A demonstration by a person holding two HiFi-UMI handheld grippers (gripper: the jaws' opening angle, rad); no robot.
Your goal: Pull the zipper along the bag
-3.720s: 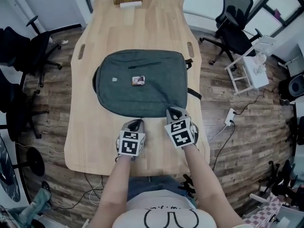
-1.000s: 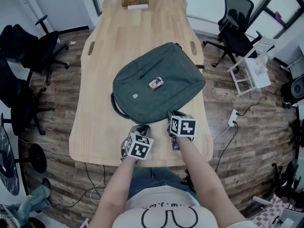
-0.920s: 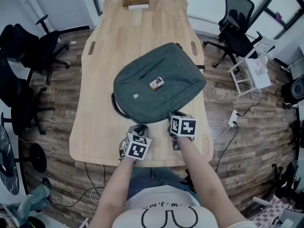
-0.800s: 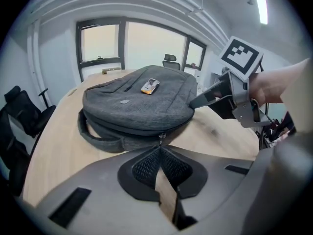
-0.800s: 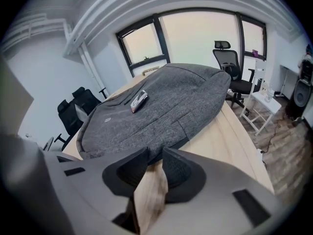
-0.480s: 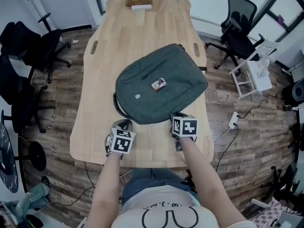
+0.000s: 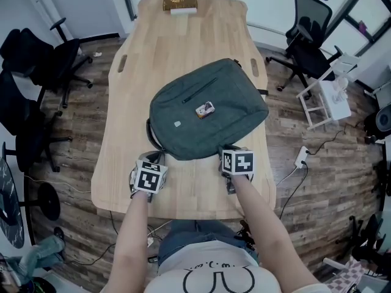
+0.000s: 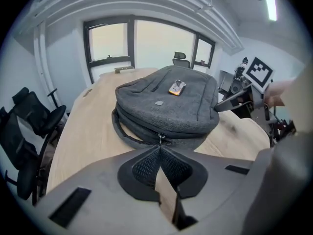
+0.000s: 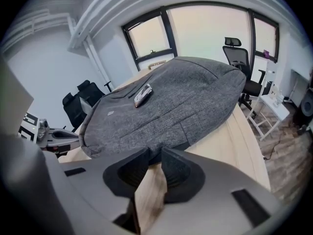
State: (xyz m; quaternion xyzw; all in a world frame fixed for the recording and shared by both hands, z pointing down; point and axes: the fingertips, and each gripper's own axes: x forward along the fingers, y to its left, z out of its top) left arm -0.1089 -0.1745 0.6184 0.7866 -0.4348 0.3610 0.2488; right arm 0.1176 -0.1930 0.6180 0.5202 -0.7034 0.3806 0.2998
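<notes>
A grey backpack (image 7: 208,112) lies tilted on the wooden table (image 7: 183,47), with a small orange-and-white tag (image 7: 204,109) on top. My left gripper (image 7: 153,159) is at the bag's near left corner. In the left gripper view it (image 8: 160,147) is shut, with the metal zipper pull (image 8: 160,138) at its very tips. My right gripper (image 7: 226,151) is at the bag's near right edge. In the right gripper view its jaws (image 9: 152,154) have just been closing, and the bag's (image 9: 176,102) dark bottom edge is pinched between them.
A brown book (image 7: 180,3) lies at the table's far end. Black office chairs stand at the left (image 7: 36,60) and at the back right (image 7: 308,35). A white stand (image 7: 330,96) is on the floor to the right. The table's near edge runs just behind both grippers.
The bag has been turned to a slant since the oldest frame. Over the last second my left gripper slid left along the bag's near edge. The right gripper stayed put.
</notes>
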